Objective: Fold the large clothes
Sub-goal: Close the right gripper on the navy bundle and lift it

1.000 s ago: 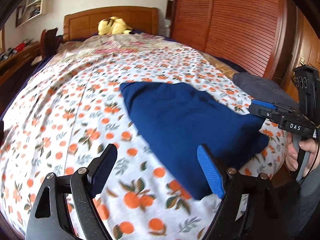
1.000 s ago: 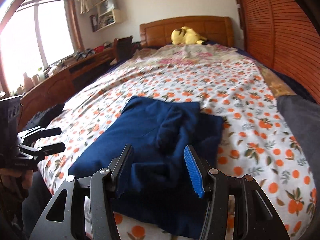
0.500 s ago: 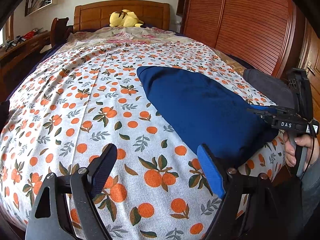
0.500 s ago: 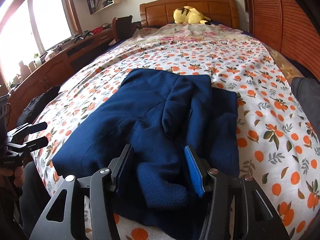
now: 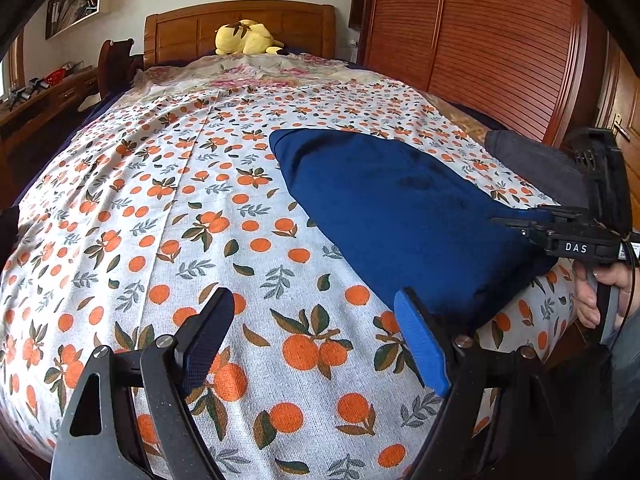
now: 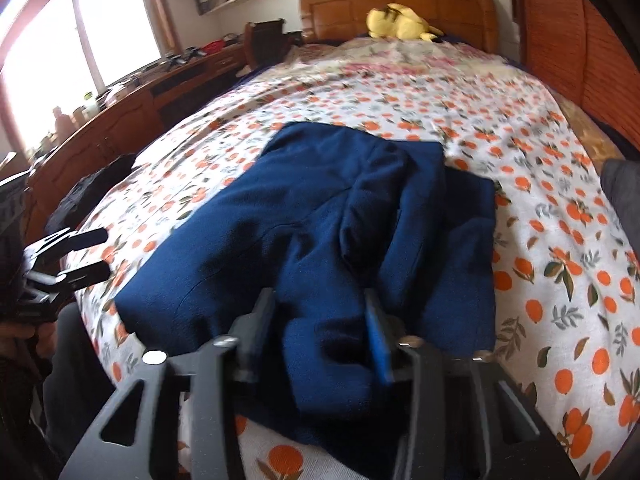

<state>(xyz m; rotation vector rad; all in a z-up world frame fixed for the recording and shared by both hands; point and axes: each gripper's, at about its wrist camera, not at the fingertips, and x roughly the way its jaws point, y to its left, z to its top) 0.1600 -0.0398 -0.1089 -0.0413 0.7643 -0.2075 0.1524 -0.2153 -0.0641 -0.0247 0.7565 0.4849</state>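
A dark blue garment (image 5: 392,208) lies partly folded on the orange-print bedsheet (image 5: 200,220), near the bed's foot. In the right wrist view the garment (image 6: 320,232) has a sleeve folded over its middle. My left gripper (image 5: 316,344) is open and empty, above bare sheet just left of the garment's near corner. My right gripper (image 6: 320,328) is open over the garment's near edge, with blue cloth between its fingers. It also shows from the side in the left wrist view (image 5: 560,232). The left gripper shows at the left edge of the right wrist view (image 6: 68,256).
A yellow plush toy (image 5: 246,38) lies at the wooden headboard (image 5: 240,24). A grey garment (image 5: 532,160) lies at the bed's right edge. A slatted wooden wardrobe (image 5: 480,40) stands on the right. A wooden dresser (image 6: 120,120) with clutter runs along the left.
My left gripper has drawn back leftward off the garment onto bare sheet. My right gripper has moved forward and down over the garment's near edge, jaws slightly narrower.
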